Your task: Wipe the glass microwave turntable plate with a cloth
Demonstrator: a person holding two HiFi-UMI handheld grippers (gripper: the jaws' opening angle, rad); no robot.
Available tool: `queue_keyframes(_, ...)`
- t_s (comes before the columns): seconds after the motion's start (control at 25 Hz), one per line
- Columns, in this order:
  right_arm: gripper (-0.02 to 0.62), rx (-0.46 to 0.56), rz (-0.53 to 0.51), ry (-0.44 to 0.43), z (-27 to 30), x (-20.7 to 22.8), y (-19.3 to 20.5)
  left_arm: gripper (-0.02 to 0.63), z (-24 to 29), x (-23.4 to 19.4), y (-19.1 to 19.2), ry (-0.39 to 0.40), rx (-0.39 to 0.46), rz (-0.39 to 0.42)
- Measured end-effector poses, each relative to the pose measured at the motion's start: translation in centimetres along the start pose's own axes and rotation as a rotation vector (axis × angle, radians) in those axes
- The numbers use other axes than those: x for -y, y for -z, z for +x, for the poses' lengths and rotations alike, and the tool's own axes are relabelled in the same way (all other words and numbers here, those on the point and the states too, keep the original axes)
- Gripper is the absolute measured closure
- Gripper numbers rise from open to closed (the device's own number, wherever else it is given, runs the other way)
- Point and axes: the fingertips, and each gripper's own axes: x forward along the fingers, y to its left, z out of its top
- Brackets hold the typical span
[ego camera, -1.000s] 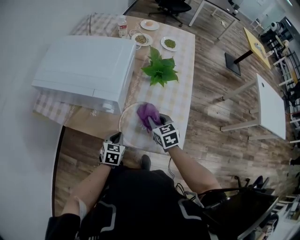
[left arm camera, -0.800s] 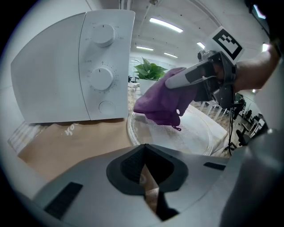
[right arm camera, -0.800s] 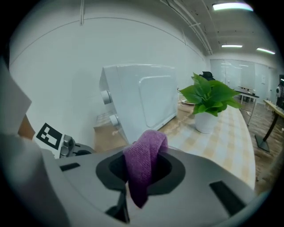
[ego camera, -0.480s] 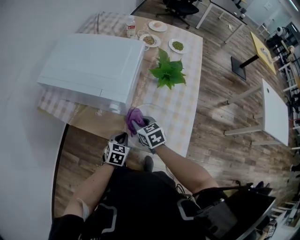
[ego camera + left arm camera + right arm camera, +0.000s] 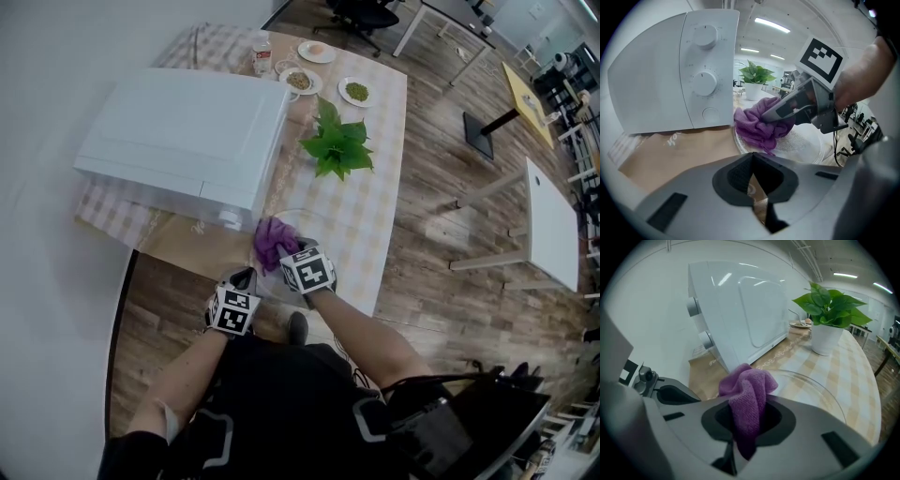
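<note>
The clear glass turntable plate (image 5: 314, 232) lies on the checked tablecloth in front of the white microwave (image 5: 183, 141). My right gripper (image 5: 286, 255) is shut on a purple cloth (image 5: 272, 240) and presses it onto the plate's left part, close to the microwave. In the right gripper view the cloth (image 5: 747, 390) bulges out from between the jaws over the plate (image 5: 820, 390). My left gripper (image 5: 244, 278) sits at the plate's near left edge. Its jaws (image 5: 752, 161) are closed, and the plate's rim (image 5: 740, 143) runs in between them.
A potted green plant (image 5: 336, 142) stands past the plate in the middle of the table. Small dishes of food (image 5: 356, 91) and a jar (image 5: 262, 52) sit at the far end. The table's near edge (image 5: 366, 305) is close to the plate, with wooden floor beyond.
The right gripper has dragged the purple cloth from the plate's middle to its left side by the microwave. The left gripper has stayed at the plate's near edge.
</note>
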Motion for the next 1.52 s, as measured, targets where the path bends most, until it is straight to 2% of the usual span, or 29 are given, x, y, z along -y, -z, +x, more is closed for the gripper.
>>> queue_keyframes(0.52, 0.523, 0.000, 0.062, 0.031, -2.1, 2.6, 2.0, 0.598, 0.0, -0.1, -0.1, -0.011, -0.006, 0.018)
queue_keyframes(0.76, 0.520, 0.008, 0.101, 0.069, -3.8, 4.4, 3.4, 0.598, 0.1, -0.3, -0.3, -0.015, 0.016, 0.015)
queue_keyframes(1.24, 0.520, 0.015, 0.174, 0.177, -7.5, 8.3, 6.5, 0.598, 0.1, -0.3, 0.4, -0.019, -0.006, 0.002)
queue_keyframes(1.52, 0.520, -0.002, 0.097, 0.268, -10.0, 9.9, 7.8, 0.598, -0.1, -0.3, -0.2, -0.021, 0.003, 0.005)
